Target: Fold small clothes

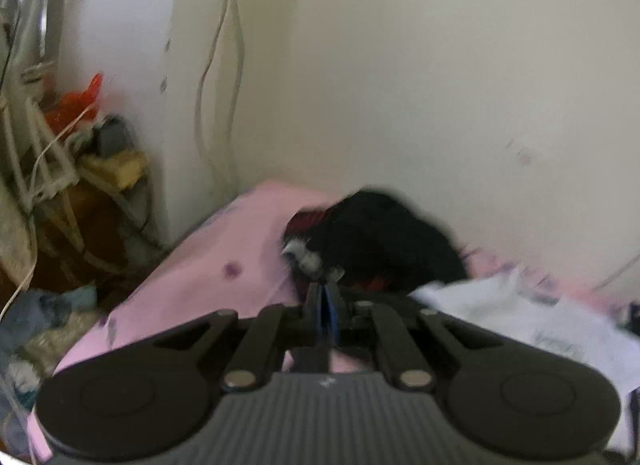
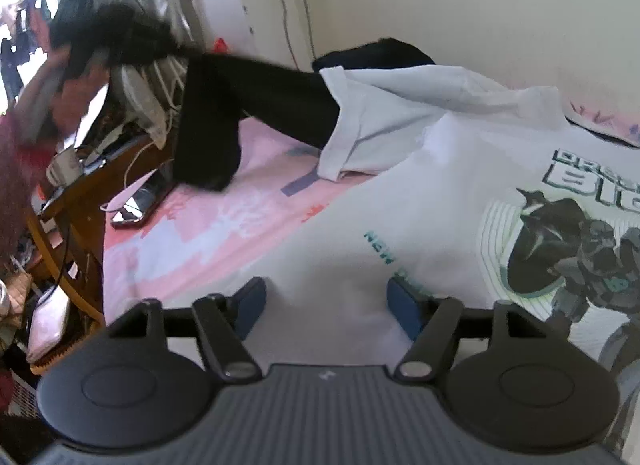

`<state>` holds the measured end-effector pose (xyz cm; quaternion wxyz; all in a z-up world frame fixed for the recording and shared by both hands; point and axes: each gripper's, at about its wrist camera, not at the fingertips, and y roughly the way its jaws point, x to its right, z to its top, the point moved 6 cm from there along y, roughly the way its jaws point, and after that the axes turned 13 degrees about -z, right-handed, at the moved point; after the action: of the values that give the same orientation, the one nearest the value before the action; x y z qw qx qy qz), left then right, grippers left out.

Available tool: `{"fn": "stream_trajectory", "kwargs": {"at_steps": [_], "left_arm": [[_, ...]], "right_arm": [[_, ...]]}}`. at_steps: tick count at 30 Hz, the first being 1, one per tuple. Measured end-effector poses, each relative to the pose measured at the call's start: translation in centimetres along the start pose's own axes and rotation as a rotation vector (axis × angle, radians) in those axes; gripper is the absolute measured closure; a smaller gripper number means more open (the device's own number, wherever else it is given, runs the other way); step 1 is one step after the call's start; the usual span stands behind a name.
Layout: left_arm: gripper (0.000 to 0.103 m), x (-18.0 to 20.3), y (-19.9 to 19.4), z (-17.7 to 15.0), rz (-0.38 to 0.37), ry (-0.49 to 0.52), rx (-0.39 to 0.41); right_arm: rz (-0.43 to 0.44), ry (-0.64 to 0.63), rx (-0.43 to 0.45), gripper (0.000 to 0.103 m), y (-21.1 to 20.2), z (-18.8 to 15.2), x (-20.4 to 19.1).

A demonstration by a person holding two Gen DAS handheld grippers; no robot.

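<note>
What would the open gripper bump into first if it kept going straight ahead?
The right gripper would most likely meet the white T-shirt spread on the pink bedsheet. Its open jaws already sit just over the cloth, though how near is hard to judge.

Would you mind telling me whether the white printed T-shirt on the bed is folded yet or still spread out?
Mostly spread: the white T-shirt lies open, print up, on the pink bedsheet; only its sleeve is rumpled.
</note>
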<state>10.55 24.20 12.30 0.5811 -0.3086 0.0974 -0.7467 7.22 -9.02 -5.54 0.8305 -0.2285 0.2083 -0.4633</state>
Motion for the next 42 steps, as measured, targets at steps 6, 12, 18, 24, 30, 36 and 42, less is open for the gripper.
{"fn": "stream_trajectory", "kwargs": {"at_steps": [6,12,18,24,30,36,42], "left_arm": [[0.1,9.2,0.0,4.4,-0.119,0.114,-0.003],[0.1,24.6,4.4,7.1,-0.232,0.313,-0.068],[0.077,38.4,12.8,4.6,-0.345,0.479,-0.221],[0.071,37.4,15.0,2.8,-0.317,0.536,-0.255],[0.062,25.9,16.9,2.4,-0.174,0.423,-0.305],[0.059,17.4,21.7,-2.9,-0.184,0.241,-0.436],[0.051,17.3,27.0,-8.9,-0.207,0.244,-0.522]], "right_arm": [[0.027,0.032,0.03,0.034,-0.2,-0.3,0.4],[0.12,0.243,0.032,0.034,-0.7,-0.4,3.4],[0.211,0.459,0.034,0.034,-1.0,-0.6,6.5],[0.218,0.438,0.047,0.034,-1.9,-0.6,5.6],[0.159,0.466,0.184,0.033,-7.2,1.2,10.0],[-0.202,0.274,0.15,0.014,-7.4,2.1,15.4],[-0.259,0.115,-0.007,0.045,-2.4,0.9,13.2]]}}
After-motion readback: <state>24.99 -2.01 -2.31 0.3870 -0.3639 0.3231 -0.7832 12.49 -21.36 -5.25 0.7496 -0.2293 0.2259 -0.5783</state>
